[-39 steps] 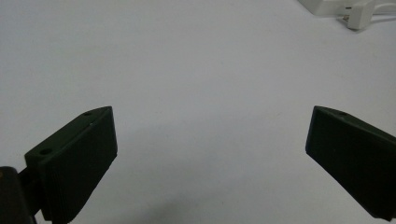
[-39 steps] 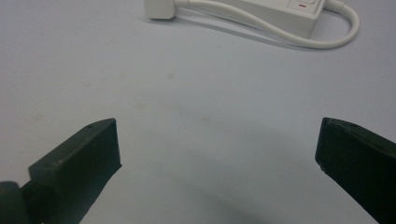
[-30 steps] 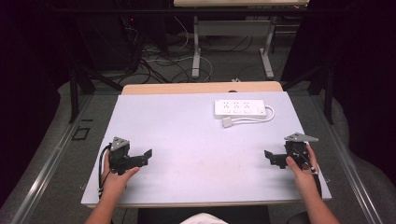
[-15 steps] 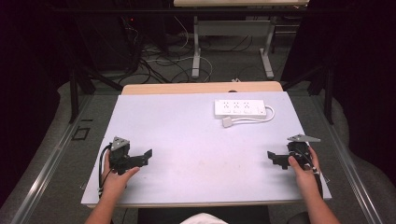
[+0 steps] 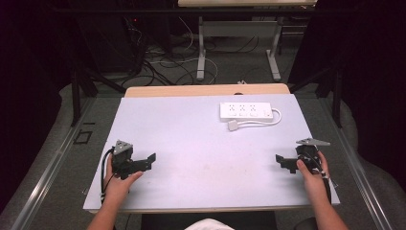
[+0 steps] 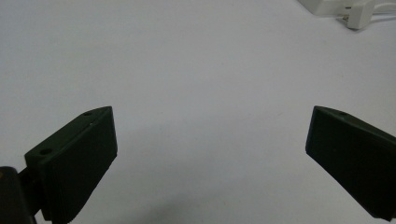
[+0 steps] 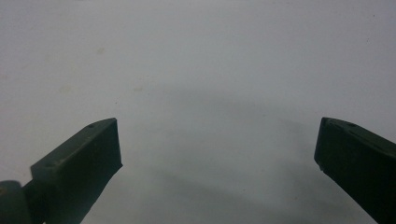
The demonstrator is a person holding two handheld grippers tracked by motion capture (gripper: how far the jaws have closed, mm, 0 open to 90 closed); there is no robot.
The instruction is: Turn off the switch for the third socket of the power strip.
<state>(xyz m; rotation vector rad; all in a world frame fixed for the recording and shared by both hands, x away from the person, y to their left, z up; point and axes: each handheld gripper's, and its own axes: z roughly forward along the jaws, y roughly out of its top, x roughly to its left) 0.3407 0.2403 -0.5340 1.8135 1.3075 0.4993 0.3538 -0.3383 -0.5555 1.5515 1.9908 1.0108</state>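
On the near left of the white table [image 5: 201, 139], the left gripper [image 5: 143, 163] sits in the person's left hand [image 5: 117, 184], jaws spread wide w/ nothing between them — released. In the left gripper view [image 6: 210, 140] both black jaws stand well apart over bare tabletop, and the white power strip [image 6: 345, 9] shows at the far right corner of that view.

Near right edge of the table: the right gripper [image 5: 286, 163], held by the right hand [image 5: 313, 175], grey three-cornered plate on top. Its jaws are also wide apart and empty; the right gripper view [image 7: 217, 144] has only pale table surface between them.

The power strip [image 5: 246, 111] lies flat on the far right part of the table, its cord looping round the right end, plug [image 5: 233, 125] resting just near-left of the strip — well apart from both grippers. Beyond the table, the floor has cables and desk legs.
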